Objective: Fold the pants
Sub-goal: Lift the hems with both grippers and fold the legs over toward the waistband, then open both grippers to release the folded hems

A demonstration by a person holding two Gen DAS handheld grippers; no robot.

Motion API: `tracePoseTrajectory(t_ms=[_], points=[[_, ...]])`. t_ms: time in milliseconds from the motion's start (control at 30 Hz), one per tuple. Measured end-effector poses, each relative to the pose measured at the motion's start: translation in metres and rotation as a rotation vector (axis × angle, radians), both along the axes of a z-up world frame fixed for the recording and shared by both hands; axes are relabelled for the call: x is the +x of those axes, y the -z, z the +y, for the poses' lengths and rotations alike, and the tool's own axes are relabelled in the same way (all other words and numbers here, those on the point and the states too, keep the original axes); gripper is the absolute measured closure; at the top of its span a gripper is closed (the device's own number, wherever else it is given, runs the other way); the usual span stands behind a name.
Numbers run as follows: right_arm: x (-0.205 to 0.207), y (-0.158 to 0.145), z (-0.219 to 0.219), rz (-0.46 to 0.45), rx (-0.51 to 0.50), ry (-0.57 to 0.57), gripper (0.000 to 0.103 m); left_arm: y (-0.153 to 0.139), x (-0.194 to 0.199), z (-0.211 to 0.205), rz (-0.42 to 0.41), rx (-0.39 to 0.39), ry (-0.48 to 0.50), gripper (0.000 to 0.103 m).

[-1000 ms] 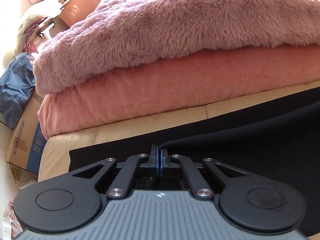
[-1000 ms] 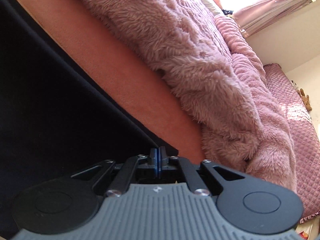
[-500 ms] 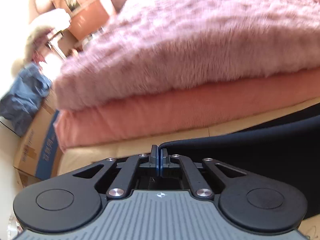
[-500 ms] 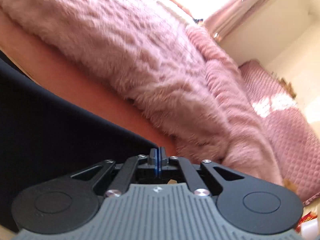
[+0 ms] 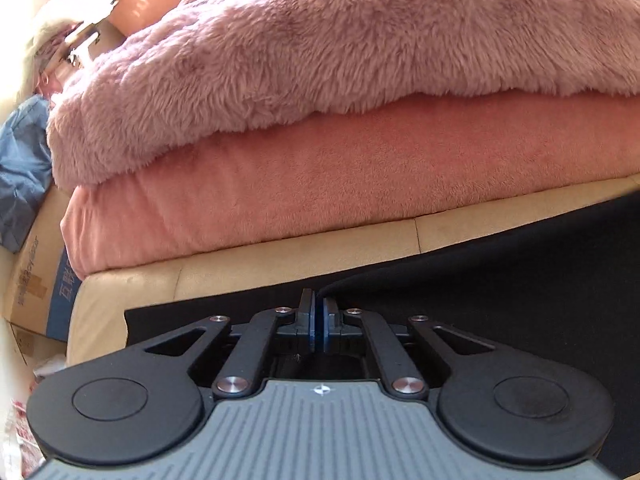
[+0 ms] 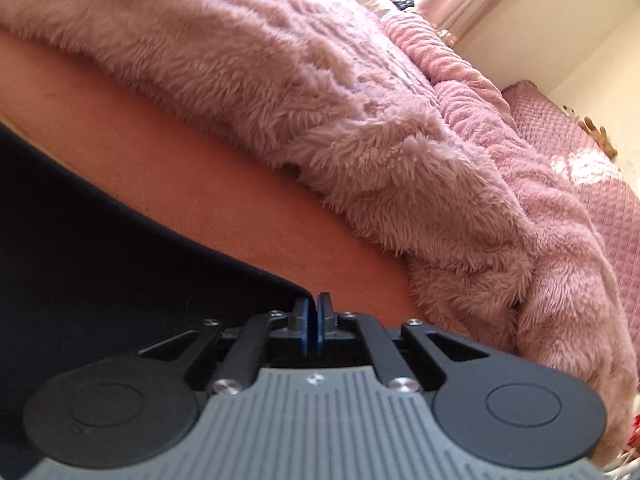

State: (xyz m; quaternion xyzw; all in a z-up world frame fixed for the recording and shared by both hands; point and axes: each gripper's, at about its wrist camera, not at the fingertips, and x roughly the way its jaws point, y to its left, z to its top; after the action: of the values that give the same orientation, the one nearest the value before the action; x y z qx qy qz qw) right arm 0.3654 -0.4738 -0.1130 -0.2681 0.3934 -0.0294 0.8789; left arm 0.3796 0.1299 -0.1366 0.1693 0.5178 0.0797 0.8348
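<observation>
The black pants (image 5: pixel 500 280) lie on a tan cushioned surface (image 5: pixel 280 256) and fill the lower right of the left wrist view. My left gripper (image 5: pixel 319 312) is shut on an upper layer's edge of the pants, over a lower layer. In the right wrist view the pants (image 6: pixel 100 248) fill the lower left. My right gripper (image 6: pixel 313 308) is shut on a corner edge of the pants, low beside the salmon blanket.
A fluffy pink blanket (image 5: pixel 340 48) lies on a salmon blanket (image 5: pixel 360 184) just behind the pants. A cardboard box (image 5: pixel 36 280) and a blue bag (image 5: pixel 20 168) stand at the left. A pink quilted bed (image 6: pixel 580 152) and a curtain lie far right.
Both grippers lifted the pants edge and brought it back down; in the left view the held layer again lies over a lower black layer. The right view has swung toward the bed.
</observation>
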Motion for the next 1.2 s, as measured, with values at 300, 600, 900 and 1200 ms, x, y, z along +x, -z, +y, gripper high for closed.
tracePoseTrajectory(t_ms=[300, 600, 900, 1200], points=[[-0.052, -0.040, -0.035, -0.113, 0.118, 0.075, 0.060, -0.012, -0.012, 0.005, -0.083, -0.037, 0.030, 0.072], [-0.044, -0.032, -0.088, -0.107, 0.357, 0.242, 0.075, -0.037, -0.025, -0.006, -0.220, -0.102, 0.035, 0.055], [-0.010, -0.002, -0.061, -0.060, 0.494, 0.203, 0.098, -0.043, -0.033, -0.005, -0.241, -0.148, -0.011, 0.055], [-0.006, -0.004, -0.049, -0.074, 0.435, 0.257, 0.103, -0.070, -0.084, 0.023, -0.314, -0.279, -0.046, 0.053]])
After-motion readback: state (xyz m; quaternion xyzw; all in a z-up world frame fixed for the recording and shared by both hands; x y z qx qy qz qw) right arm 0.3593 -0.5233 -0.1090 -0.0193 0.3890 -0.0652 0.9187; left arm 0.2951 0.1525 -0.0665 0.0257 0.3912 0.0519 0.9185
